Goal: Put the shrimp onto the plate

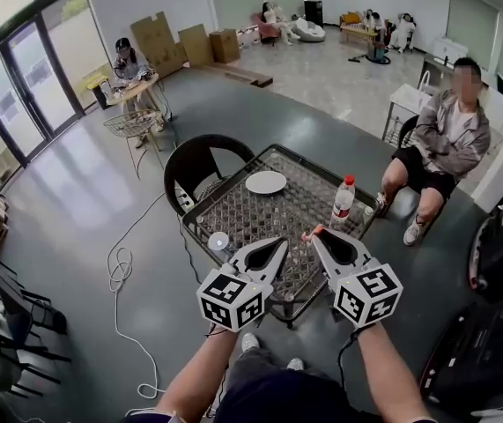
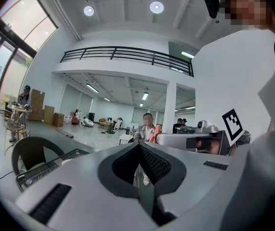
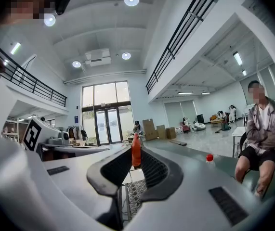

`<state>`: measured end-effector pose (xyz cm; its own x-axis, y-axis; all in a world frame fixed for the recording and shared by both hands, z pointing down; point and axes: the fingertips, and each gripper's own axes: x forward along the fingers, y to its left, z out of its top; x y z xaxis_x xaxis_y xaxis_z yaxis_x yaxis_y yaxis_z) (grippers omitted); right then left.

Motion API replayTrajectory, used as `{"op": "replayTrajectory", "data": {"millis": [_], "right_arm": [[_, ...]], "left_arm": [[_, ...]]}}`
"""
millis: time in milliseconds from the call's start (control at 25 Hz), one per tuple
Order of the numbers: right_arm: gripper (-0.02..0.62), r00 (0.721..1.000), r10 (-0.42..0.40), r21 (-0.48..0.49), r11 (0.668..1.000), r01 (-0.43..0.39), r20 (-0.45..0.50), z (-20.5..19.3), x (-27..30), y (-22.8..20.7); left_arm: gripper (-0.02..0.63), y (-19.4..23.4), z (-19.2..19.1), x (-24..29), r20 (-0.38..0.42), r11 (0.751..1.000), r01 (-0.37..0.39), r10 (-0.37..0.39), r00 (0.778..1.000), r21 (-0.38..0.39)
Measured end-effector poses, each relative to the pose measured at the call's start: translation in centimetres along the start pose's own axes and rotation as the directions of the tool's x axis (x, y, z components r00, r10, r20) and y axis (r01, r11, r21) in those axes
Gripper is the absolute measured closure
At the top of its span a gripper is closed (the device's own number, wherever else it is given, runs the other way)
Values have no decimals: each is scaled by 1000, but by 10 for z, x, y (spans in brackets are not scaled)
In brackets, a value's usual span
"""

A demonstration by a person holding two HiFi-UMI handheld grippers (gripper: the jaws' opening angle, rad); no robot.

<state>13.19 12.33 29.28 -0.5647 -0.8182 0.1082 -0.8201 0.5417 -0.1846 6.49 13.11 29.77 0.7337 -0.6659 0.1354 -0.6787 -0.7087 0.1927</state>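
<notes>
Plainly, the left tool (image 1: 277, 244) had no part in the carry: in the left gripper view its jaws stood pressed together with nothing between them (image 2: 138, 146), and in the head view it hung over the near edge of the tabletop (image 1: 233, 211), just beside a small round white thing (image 1: 218, 241) at the near left corner. Farther off, toward the far side of the mesh top, lay the white plate (image 1: 266, 182), bare, with nothing on it.

To the right of the left tool, the right tool (image 1: 316, 235) was clamped on the shrimp (image 3: 136, 150). In the right gripper view the orange body stood upright in the jaws, its long axis running roughly along them and its end poking out past the tips. In the head view only a small orange tip showed at the tool's nose (image 1: 306, 234). Both tools were held up off the tabletop, near each other, their noses angled toward one another.

From the shrimp, the plate lay ahead and a little to the left, well apart, with open mesh between the 2. The coming move therefore looked like a forward reach slanting left by the right tool alone.

A clear bottle (image 1: 343, 203) with a red cap stood right of that line, near the tool's starting side, so a drift to the right could have knocked it
</notes>
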Motion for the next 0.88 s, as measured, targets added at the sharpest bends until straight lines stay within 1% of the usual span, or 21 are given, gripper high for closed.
{"op": "replayTrajectory", "data": {"millis": [560,880], "right_arm": [[534,1000,29,-1,1000,-29,-7,-2,3,-5],[534,999,42,2,999,-42,-30,-6,36,-11]], "left_arm": [[597,4,-1,5,6,1000,-21,21,1000,5],[597,35,0,12,10,999,-35,36,999,-4]]}}
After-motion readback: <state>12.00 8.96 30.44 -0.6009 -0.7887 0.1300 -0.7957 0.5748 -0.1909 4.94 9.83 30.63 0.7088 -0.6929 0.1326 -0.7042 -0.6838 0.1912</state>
